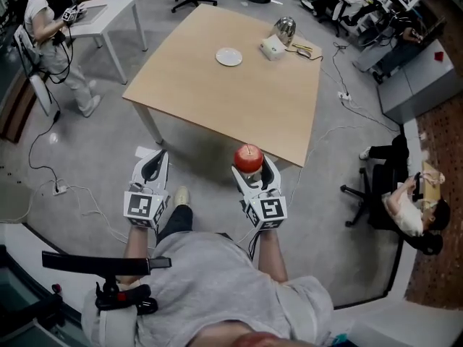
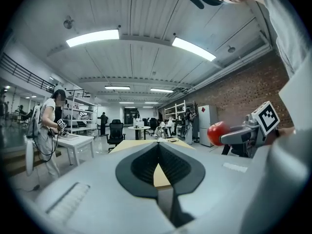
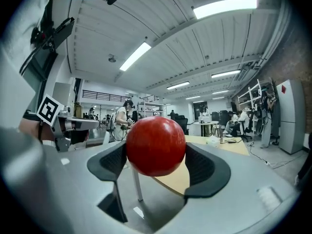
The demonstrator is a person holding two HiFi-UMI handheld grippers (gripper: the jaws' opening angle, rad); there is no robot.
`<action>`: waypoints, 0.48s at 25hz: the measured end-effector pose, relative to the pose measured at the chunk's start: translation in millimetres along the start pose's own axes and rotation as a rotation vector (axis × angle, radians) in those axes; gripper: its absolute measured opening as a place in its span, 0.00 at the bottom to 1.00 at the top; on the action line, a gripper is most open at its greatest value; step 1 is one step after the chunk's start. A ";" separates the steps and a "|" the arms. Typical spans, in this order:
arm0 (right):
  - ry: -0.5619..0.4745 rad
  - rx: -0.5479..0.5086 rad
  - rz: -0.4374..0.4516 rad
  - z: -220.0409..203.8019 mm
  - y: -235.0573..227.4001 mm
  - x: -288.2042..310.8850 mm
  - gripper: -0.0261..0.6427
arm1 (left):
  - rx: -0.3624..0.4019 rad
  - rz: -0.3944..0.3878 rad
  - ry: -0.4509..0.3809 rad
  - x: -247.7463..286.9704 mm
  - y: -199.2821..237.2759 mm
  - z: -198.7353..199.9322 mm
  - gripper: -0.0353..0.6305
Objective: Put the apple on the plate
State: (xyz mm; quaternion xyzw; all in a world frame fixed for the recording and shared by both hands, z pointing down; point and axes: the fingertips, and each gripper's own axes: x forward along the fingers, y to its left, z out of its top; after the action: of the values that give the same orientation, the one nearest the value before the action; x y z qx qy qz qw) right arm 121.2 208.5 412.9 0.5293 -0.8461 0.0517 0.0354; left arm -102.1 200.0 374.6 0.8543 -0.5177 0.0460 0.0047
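Right claw (image 1: pixel 251 172) is clamped on the apple (image 1: pixel 248 158), which is held in the air just short of the near edge of the tabletop (image 1: pixel 217 103). Left claw (image 1: pixel 153 166) is closed on nothing, level with the right and off to its left. Plate (image 1: pixel 228 56) lies ahead and slightly left of the apple, well apart, on the tabletop's far half. The right hand is nearer. White box (image 1: pixel 272 47) and metal kettle (image 1: pixel 285 29) sit just right of the plate. The path across looks open.

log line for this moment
right gripper: shut on apple, by table near edge | left gripper: shut, empty | plate: bare, far side of table
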 end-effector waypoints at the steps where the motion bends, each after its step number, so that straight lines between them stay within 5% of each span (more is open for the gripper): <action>1: 0.002 0.004 -0.010 1.2 -1.0 5.7 0.61 | -0.002 -0.009 0.001 5.4 4.6 1.1 0.08; 12: 0.008 0.012 -0.071 4.1 2.7 72.2 0.61 | -0.014 -0.087 0.012 54.1 58.3 -5.0 0.08</action>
State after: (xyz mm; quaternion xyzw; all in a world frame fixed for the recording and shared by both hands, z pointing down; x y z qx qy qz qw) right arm 87.2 144.7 417.0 0.5592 -0.8262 0.0577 0.0374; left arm -129.2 125.4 381.8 0.8756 -0.4805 0.0473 0.0156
